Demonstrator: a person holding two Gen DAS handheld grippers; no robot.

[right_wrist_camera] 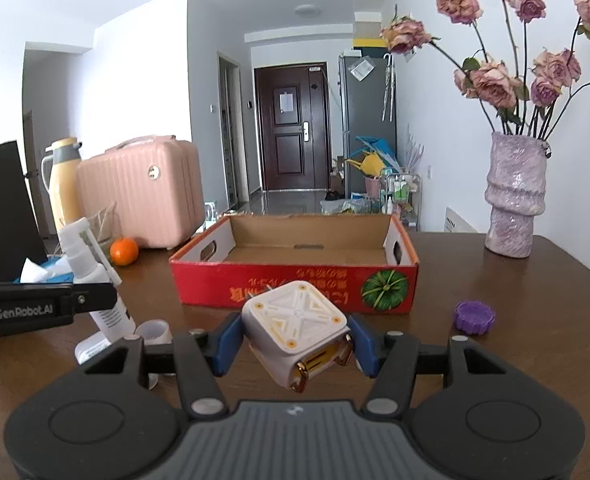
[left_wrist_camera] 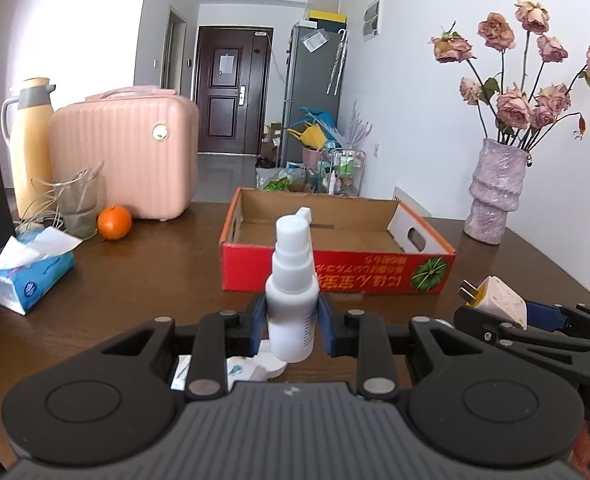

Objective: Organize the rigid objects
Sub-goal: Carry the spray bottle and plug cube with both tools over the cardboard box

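Left gripper (left_wrist_camera: pixel 291 326) clamped on white spray bottle (left_wrist_camera: pixel 291 300), held upright in front of the red box (left_wrist_camera: pixel 335 276). Right gripper (right_wrist_camera: pixel 295 346) clamped on white plug adapter (right_wrist_camera: pixel 295 328), also in front of the box. Purple cap (right_wrist_camera: pixel 475 317) on table, right of the box's front corner.

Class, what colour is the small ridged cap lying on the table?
Purple; the ridged cap shows best in the right wrist view.
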